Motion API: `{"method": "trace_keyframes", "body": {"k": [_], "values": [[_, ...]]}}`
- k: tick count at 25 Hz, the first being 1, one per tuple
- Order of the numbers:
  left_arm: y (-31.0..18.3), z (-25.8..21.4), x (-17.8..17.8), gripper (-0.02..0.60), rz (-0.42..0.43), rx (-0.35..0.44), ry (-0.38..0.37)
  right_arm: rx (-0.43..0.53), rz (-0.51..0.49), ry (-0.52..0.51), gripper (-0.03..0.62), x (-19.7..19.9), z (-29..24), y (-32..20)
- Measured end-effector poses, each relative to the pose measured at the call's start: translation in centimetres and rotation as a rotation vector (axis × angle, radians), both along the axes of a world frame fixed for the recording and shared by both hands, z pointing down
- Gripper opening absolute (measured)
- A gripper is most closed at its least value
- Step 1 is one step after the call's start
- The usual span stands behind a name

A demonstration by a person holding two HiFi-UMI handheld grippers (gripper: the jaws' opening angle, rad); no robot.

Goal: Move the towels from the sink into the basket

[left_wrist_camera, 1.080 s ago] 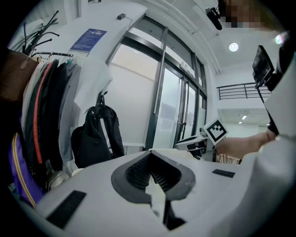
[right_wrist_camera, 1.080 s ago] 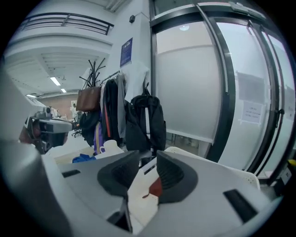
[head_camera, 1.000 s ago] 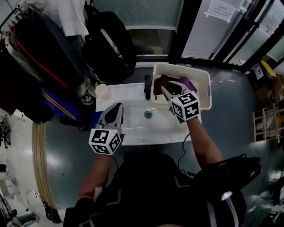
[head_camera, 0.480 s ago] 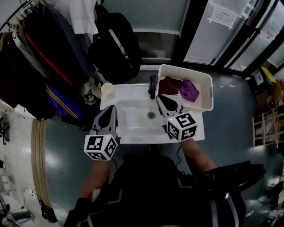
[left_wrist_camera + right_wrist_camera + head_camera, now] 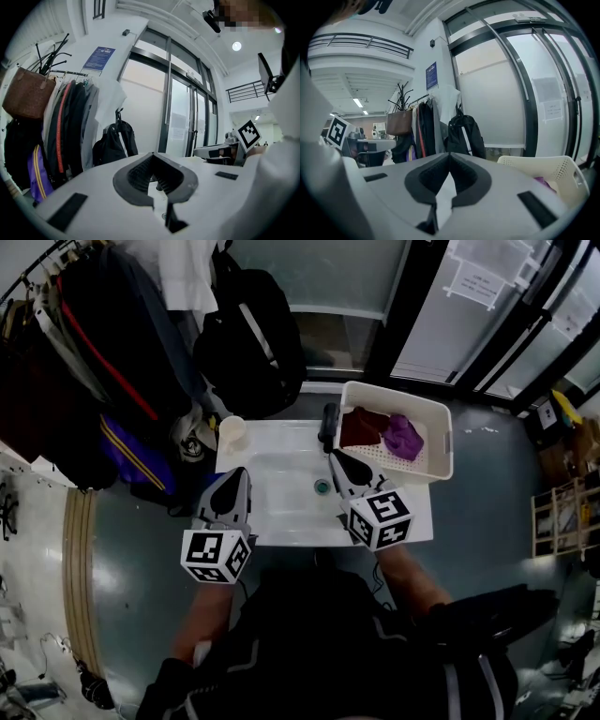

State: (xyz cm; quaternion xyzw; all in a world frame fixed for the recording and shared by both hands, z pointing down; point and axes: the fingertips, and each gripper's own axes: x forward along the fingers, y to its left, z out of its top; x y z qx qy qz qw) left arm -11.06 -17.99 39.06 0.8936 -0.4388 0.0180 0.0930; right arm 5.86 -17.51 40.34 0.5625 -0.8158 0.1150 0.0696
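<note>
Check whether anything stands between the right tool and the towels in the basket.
Only the near wall of the basket: the right tool, its jaws just closed on nothing, sits over the sink outside that wall. The dark red towel and purple towel lie open from above; the black faucet stands left of the line.
</note>
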Motion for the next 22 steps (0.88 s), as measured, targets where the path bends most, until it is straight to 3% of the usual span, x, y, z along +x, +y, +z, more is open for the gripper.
{"method": "trace_keyframes", "body": {"k": [13,20,22], "values": [[-0.7,0.8,-0.2,0.005,0.002,-0.018,-0.01,0.002,-0.003,-0.001,0.012,0.0,0.2,-0.5],[-1.2,0.6,-2.8,0.006,-0.062,-0.021,0.052,-0.003,-0.097,0.039,0.016,-2.8,1.0,-2.3],[-1.1,1.1,-4.6,0.006,-0.108,-0.027,0.043,-0.02,-0.145,0.052,0.048,-4.5,2.0,-3.0]]}}
